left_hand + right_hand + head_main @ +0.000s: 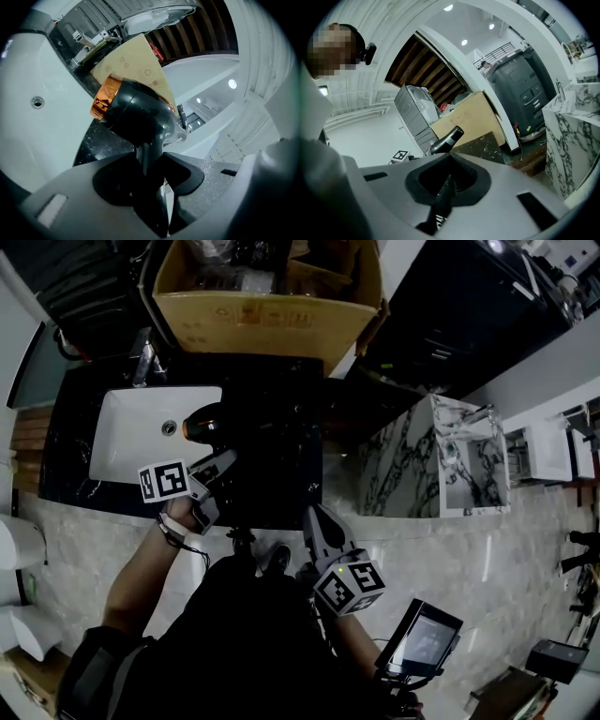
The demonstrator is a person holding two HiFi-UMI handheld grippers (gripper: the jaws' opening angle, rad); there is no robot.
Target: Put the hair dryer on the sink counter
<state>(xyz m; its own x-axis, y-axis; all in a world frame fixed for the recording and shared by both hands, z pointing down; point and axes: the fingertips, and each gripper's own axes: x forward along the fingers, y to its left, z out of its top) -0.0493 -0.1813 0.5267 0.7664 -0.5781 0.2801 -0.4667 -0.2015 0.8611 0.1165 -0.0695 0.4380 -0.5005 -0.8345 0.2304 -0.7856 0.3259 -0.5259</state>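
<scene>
The hair dryer (202,423) is black with a copper nozzle ring and hangs over the right end of the white sink basin (122,432), at the edge of the black counter (277,465). My left gripper (217,463) is shut on its handle. In the left gripper view the handle runs down between the jaws (147,164) and the body (136,117) fills the middle. My right gripper (314,517) is lower and nearer to me, off the counter's front edge. Its jaws (450,177) are closed on a thin dark cord (438,211). The dryer (447,139) shows beyond them.
A faucet (142,357) stands behind the basin. A large cardboard box (262,320) sits at the counter's back. A marble-patterned vanity (441,460) stands to the right, with dark cabinets (469,306) behind it. A white toilet (14,545) is at the far left.
</scene>
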